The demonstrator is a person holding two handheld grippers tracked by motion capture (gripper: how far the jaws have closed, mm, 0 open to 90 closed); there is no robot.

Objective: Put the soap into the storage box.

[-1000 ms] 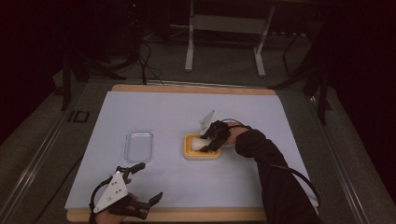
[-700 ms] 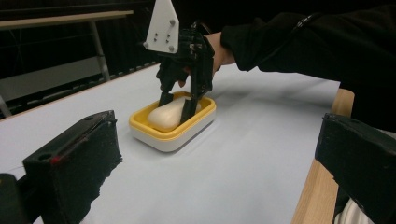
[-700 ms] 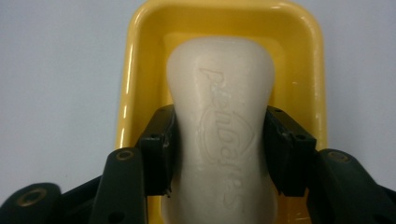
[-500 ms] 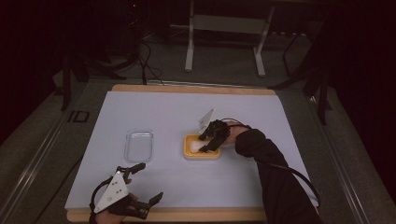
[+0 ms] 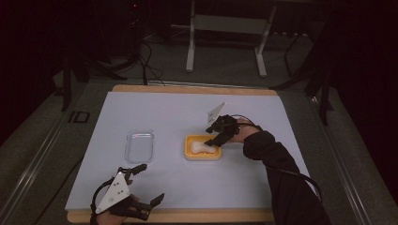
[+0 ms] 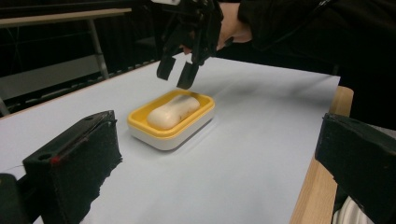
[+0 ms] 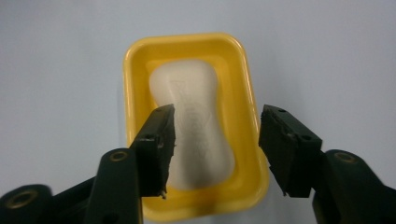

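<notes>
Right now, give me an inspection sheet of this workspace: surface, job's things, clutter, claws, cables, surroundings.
Surface: pale blue sheet on a wooden-edged table, bare apart from the items below.
Job's things: white waisted soap bar lying in a yellow rectangular plastic dish; clear plastic lid apart, to its left.
Clutter: nothing seen.
Claws: right claw above the soap, jaws just opened, holding nothing; left claw open near the front edge, holding nothing.
Cables: black cable along the right sleeve; more on the floor beyond.
Surroundings: dark room, grey metal stand behind the table.
</notes>
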